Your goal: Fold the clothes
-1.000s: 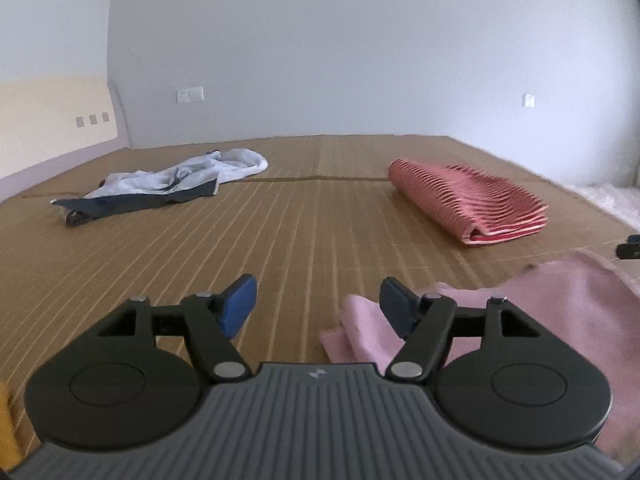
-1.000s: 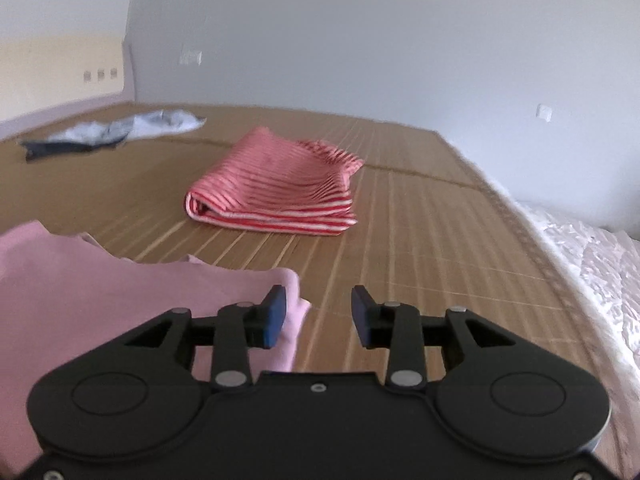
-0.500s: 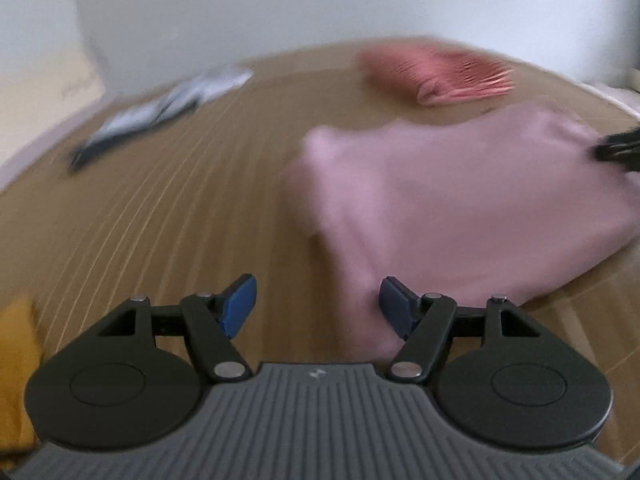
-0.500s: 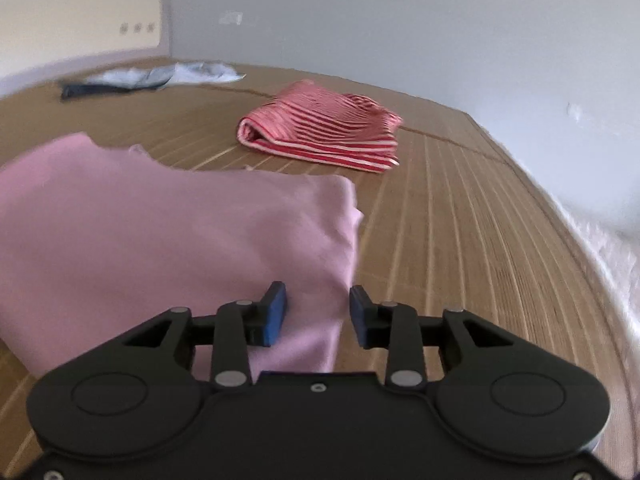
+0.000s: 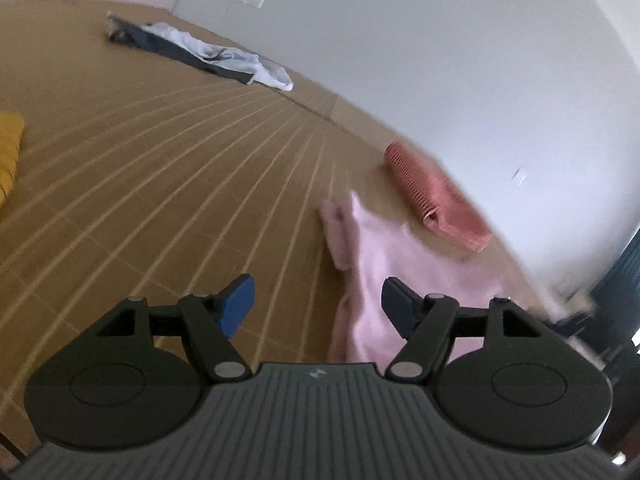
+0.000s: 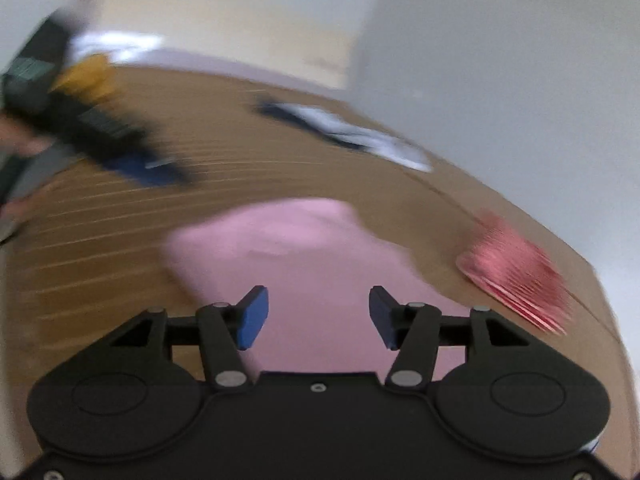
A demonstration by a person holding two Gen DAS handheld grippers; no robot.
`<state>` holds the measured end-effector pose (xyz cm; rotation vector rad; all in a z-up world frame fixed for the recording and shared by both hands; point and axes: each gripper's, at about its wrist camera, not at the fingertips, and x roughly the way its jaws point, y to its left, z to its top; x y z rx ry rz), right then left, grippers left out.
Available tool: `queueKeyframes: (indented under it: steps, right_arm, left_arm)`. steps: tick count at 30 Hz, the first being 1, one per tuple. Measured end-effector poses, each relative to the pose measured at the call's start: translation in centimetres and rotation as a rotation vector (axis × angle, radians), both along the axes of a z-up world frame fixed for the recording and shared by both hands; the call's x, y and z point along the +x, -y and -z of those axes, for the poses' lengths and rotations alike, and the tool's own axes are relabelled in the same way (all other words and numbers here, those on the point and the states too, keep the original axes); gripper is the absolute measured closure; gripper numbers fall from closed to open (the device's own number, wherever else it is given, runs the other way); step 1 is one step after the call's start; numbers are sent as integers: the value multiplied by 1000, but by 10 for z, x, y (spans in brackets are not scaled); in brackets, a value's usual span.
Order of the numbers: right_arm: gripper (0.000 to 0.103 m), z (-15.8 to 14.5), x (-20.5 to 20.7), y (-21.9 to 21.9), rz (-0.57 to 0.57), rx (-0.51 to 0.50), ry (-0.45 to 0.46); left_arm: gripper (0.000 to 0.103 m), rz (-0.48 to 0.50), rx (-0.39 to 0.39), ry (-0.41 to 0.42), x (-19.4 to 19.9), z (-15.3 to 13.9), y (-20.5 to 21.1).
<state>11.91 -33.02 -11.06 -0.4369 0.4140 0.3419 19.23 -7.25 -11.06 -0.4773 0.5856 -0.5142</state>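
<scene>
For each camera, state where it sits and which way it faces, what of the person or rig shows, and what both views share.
Left wrist: sits on the left gripper, tilted, facing across the woven mat toward the wall; its own open fingers show.
Right wrist: sits on the right gripper, blurred, facing over the pink garment; its open fingers and, far left, the other gripper show.
Shared: pink garment, red striped folded cloth, white and dark garment.

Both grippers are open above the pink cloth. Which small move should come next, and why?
Probably lower the right gripper onto the pink cloth and close on its near edge. Its jaws stand open with the cloth right below them. The left gripper is also open, holds nothing and sits at the cloth's left edge. The cloth looks loosely laid, so folding seems unfinished, though the blur hides its edges.
</scene>
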Motion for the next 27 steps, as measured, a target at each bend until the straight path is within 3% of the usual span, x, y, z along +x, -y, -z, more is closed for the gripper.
queueKeyframes:
  steps: [3,7,8,9,10,11,14,19,27]
  right_arm:
    - [45,20,15,-46,-92,-110,-12]
    - [45,46,28,-80,-113,-303,14]
    - [48,47,30,-81,-107,-309,29]
    - [59,47,33,-80,-93,-303,22]
    - [71,47,38,-78,-73,-291,0]
    - [92,47,42,-74,-49,-270,-28]
    - [95,45,46,-62,-18,-175,-45]
    - [96,32,32,-47,-16,-39,-46]
    - [96,25,12,-53,-66,6,-30]
  left_arm:
    - [19,8,-153,-77,6,12,-12]
    - [18,55,-337,-177,18,26,-18]
    - [17,66,-364,-188,20,27,-18]
    - [15,78,-380,-194,21,28,-16]
    - [15,86,-383,-198,23,29,-13]
    - [15,90,-372,-201,25,29,-9]
    - [15,104,-352,-213,29,29,1]
    - [14,143,-384,-257,34,35,18]
    - [14,184,-198,-195,26,32,55]
